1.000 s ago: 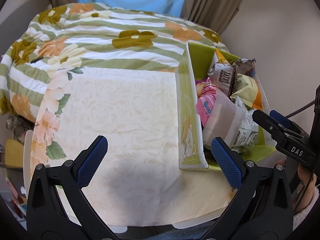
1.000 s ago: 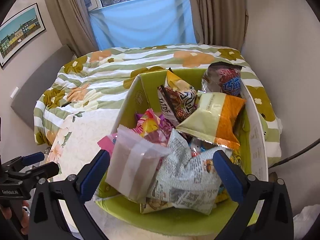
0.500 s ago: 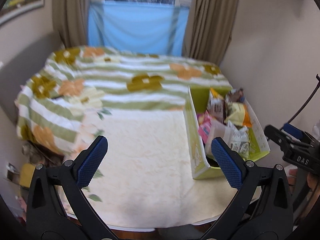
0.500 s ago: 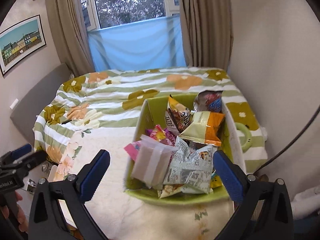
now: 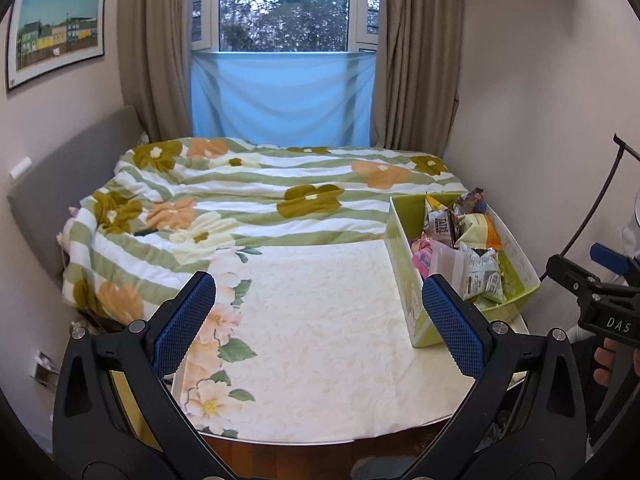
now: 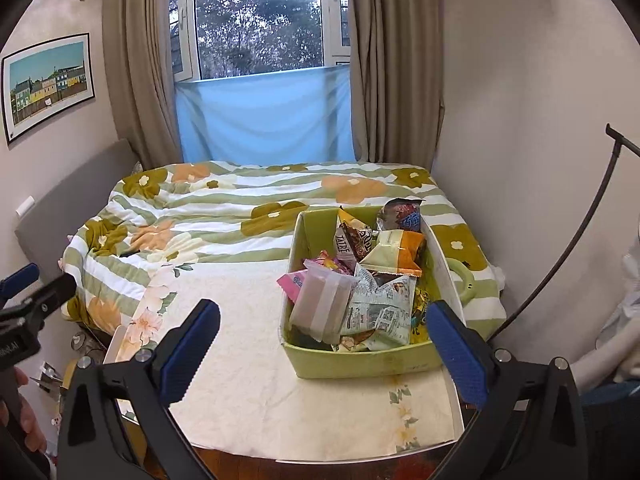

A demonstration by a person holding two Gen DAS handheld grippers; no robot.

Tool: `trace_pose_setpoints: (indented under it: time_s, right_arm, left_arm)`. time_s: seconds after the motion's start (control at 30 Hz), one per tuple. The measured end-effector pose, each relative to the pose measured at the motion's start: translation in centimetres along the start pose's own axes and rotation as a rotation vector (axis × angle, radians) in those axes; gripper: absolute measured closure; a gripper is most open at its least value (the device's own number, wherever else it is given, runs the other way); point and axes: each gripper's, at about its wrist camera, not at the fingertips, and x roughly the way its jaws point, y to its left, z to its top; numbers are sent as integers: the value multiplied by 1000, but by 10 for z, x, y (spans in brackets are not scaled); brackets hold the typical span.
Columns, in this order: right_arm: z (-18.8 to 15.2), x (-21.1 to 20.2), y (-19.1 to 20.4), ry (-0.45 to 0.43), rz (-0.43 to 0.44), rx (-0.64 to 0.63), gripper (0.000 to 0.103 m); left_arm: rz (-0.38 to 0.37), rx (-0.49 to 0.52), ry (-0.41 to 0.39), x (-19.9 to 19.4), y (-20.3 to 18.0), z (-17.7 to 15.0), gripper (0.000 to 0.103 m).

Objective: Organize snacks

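You hold your left gripper (image 5: 318, 322) level above the near part of the table (image 5: 320, 340), jaws spread wide with nothing between the blue pads (image 5: 186, 322). Your right gripper (image 6: 324, 350) sits the same way, fingers released and empty, aimed at the near end of the green box (image 6: 360, 360).

The box stands on the cream tablecloth at the table's right side, just beside the wall, its long axis running away from you. It is heaped with snack packets: a frosted pouch with a pale stripe (image 6: 324, 308) leaning at the near left, a newsprint-patterned bag (image 6: 380, 312) beside it, a pink wrapper (image 6: 292, 282) poking over the left wall, a green-and-orange bag (image 6: 396, 256) on top, and a dark packet (image 6: 352, 240) farther back.

The right wrist view looks down into the box and shows a pale green ring (image 6: 464, 282) lying on the bedspread just outside its right wall. The left wrist view catches the box side-on, its tall left wall hiding the lower packets, and shows your right gripper at the frame's right edge.
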Motion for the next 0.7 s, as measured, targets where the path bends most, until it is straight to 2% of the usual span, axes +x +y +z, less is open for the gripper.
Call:
trace_pose_setpoints:
  time_s: [0.7]
  right_arm:
    - [-2, -8, 14, -12, -2, -6, 1]
  left_arm:
    - [-1, 6, -8, -5, -2, -3, 0]
